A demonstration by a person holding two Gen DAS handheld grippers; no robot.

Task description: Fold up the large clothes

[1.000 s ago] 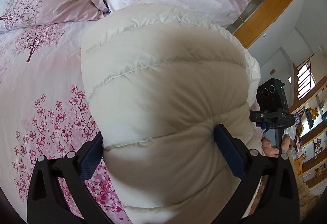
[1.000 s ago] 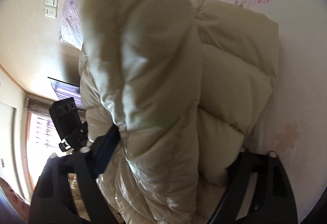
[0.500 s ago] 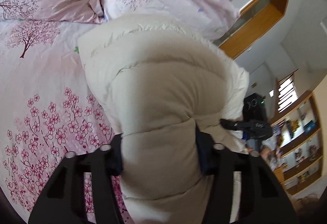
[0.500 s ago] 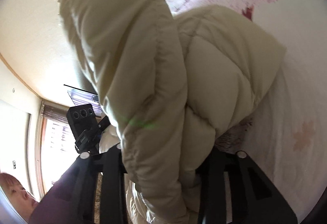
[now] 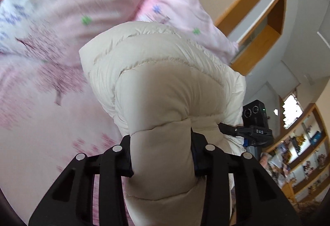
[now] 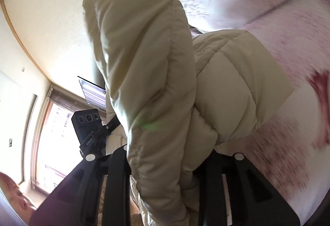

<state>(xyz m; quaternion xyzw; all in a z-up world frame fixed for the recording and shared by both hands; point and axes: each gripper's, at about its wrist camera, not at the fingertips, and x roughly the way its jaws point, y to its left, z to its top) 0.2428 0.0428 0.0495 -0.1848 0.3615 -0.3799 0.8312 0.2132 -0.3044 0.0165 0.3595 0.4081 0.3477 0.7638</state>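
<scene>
Cream puffer jacket (image 5: 160, 90) seemingly pinched between both grippers' jaws above bed (image 5: 41, 123).

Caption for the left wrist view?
Left hand-held gripper clamps cream puffer jacket above pink floral bedding.

Left gripper (image 5: 160, 156): matte black plastic body, two broad fingers (image 5: 121, 160) with open slotted cut-outs. Four round silver screw heads sit across the linkage. Dark blue pads line the inner faces of the jaws.

Right gripper (image 6: 165, 164): the same black slotted construction with silver screw heads. Seen from the left wrist view, it carries a black box-shaped camera module with round lenses, a small green light, and white lettering "DAS" on its bracket.

Person: face partly visible at lower left of the right wrist view, dark purple sleeve.
</scene>
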